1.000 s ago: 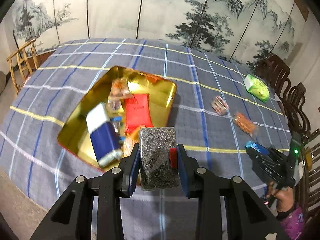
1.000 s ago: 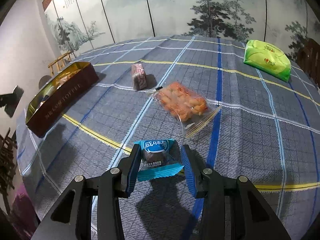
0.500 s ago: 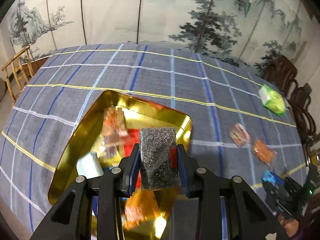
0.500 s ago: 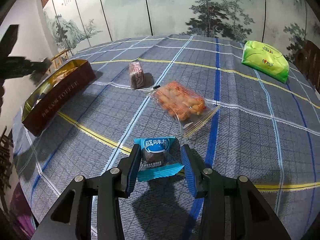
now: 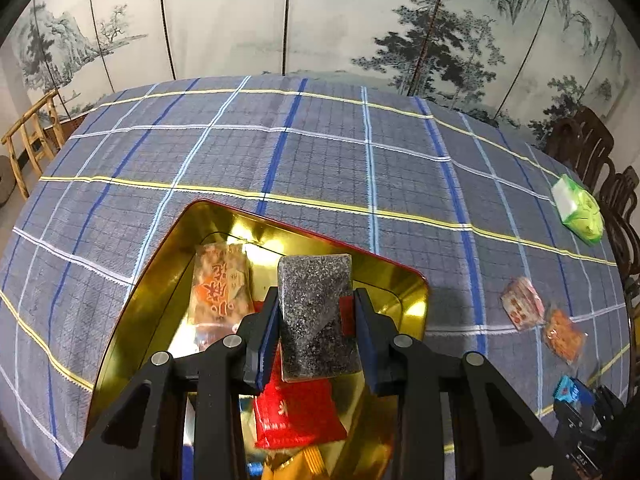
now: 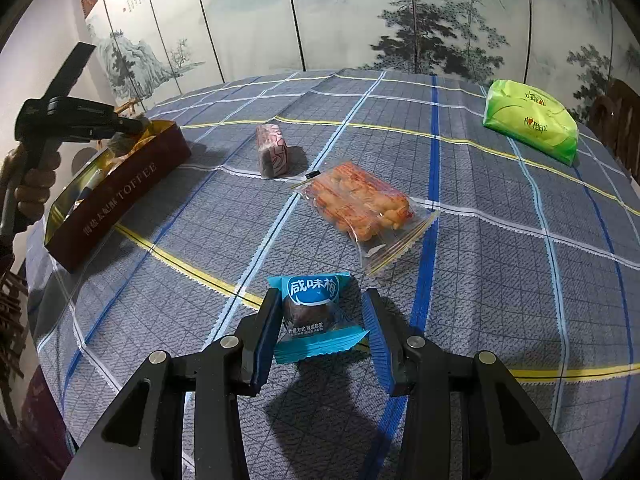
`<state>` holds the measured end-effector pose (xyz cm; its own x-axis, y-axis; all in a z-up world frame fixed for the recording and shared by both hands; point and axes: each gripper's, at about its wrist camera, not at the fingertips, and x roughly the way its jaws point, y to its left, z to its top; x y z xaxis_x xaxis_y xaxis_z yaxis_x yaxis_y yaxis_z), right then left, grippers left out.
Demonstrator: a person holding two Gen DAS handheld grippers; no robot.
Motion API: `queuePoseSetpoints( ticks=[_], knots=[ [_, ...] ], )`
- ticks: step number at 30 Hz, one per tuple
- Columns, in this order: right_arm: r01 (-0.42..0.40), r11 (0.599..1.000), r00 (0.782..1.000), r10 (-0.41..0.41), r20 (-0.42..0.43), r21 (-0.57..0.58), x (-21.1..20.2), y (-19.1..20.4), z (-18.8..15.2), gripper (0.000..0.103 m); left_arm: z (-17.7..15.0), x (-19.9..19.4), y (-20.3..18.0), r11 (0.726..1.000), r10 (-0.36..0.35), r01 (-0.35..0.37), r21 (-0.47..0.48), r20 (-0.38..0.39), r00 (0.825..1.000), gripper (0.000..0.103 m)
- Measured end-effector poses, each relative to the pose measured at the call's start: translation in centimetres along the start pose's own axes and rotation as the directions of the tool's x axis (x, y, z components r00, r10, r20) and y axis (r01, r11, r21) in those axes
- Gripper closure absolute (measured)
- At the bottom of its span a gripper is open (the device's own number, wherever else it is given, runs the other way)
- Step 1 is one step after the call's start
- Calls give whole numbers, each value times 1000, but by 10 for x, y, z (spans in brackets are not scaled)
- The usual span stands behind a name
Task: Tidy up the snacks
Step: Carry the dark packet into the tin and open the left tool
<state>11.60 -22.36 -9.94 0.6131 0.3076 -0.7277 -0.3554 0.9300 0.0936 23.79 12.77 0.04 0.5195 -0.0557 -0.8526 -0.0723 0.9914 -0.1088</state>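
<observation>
1. Left gripper [image 5: 316, 334] is clamped on a flat, dark speckled rectangular snack packet [image 5: 316, 312], its blue pads pressed against the packet's two long edges. It holds the packet above the inside of the gold-lined tin box with red outer walls [image 5: 416, 292].
2. Inside that box lie an orange-and-white printed sachet [image 5: 218, 288] and a red foil pouch [image 5: 296, 412]; further wrappers at the near end are too cut off to name.
3. Right gripper [image 6: 322, 330] hovers low over the table, its jaws standing partly apart. A small blue plastic-wrapped plum candy [image 6: 312, 316] sits between them; the left pad looks to be at its edge, the right pad shows a gap, so I judge it not yet gripped.
4. Farther out on the blue-grey checked tablecloth [image 6: 500, 280] wait a clear zip bag of orange fried snacks [image 6: 360, 204], a small pink-patterned wrapped cake [image 6: 273, 156] and, well apart, a green plastic pack [image 6: 530, 120].
5. As I read it, the step in hand is dropping the speckled packet into the box. The next move calls for lowering it towards a bare patch of gold floor beside the red pouch, then spreading the pads to release.
6. After that, the right side would need to close on the blue candy and carry it to the box, approaching over the red wall marked TOFFEE.
</observation>
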Motion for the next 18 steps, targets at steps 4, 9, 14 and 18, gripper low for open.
queuePoseSetpoints(
  ticks=[4,9,14,18],
  knots=[
    [0,1000,1000,0,0,0,0,0,0,61,2,9,3,1000,17,-17,-7,-10,1000,72],
    [0,1000,1000,0,0,0,0,0,0,61,3,18,4,1000,31,-31,-1,-24,999,72],
    [0,1000,1000,0,0,0,0,0,0,61,2,15,2,998,52,-52,27,1,999,71],
    [3,1000,1000,-3,-1,-3,0,1,0,60,0,6,1,997,64,-65,43,21,998,67]
  ],
)
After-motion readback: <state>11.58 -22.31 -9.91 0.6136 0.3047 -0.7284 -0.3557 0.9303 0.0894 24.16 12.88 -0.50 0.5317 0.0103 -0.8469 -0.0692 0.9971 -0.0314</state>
